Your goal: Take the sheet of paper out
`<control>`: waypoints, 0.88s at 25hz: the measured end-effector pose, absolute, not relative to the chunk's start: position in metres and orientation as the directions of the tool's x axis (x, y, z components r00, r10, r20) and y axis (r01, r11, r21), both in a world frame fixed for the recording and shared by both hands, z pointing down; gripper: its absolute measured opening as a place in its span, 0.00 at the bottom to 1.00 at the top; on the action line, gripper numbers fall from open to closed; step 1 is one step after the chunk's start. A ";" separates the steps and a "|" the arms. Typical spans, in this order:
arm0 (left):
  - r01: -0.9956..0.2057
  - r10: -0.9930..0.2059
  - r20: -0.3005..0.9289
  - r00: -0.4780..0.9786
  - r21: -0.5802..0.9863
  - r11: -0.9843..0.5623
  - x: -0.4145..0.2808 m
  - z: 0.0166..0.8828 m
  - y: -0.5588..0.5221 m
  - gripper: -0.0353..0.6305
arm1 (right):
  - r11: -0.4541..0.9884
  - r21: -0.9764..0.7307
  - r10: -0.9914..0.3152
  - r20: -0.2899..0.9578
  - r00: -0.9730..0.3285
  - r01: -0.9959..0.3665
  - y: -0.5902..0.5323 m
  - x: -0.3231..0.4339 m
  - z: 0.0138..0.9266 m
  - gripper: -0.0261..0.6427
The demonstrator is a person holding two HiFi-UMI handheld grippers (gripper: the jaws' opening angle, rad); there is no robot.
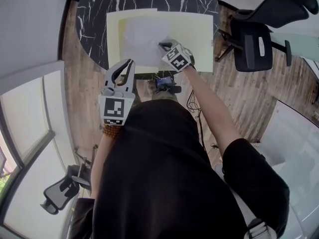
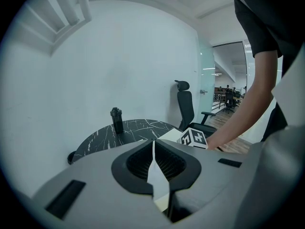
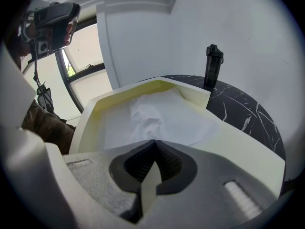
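The paper point(image 3: 171, 116) lies in the far tray point(image 3: 228, 142). It appears to be pinched at a puckered spot by the closed right gripper point(image 3: 153, 142); the left gripper point(image 2: 153, 143) is held nearer, jaws together, empty. The paper is judged thin, limp and easily torn, so it is best lifted gently.

The grey, black-padded left gripper point(image 1: 123, 67) point(image 2: 153, 141) is held low at the person's front, pointing forward. Its jaw tips are closed together with nothing between them, and a brown beaded bracelet point(image 1: 112, 131) circles the wrist behind its marker cube. The bare right forearm point(image 1: 209, 103) stretches forward and to the left, carrying the matching right gripper point(image 1: 162, 45) point(image 3: 153, 140) further out. Its jaws are pressed together at a bunched fold of the white sheet of paper point(image 3: 162, 118).
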State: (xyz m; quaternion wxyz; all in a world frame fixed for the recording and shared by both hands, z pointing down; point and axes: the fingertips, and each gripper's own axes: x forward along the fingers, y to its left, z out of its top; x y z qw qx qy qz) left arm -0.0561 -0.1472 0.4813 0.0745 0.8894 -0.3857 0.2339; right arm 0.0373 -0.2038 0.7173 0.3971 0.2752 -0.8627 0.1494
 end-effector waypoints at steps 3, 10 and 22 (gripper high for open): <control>-0.710 -0.640 0.476 0.603 -0.047 -0.703 -0.050 0.482 -0.147 0.09 | 0.793 -0.041 -0.366 0.766 -0.529 -0.608 -0.204 0.044 0.716 0.03; -0.677 -0.614 0.474 0.631 -0.049 -0.734 -0.032 0.481 -0.146 0.09 | 0.768 -0.039 -0.395 0.757 -0.521 -0.639 -0.201 0.062 0.713 0.03; -0.622 -0.570 0.470 0.674 -0.055 -0.781 -0.003 0.478 -0.137 0.09 | 0.708 -0.040 -0.444 0.751 -0.488 -0.705 -0.182 0.097 0.708 0.03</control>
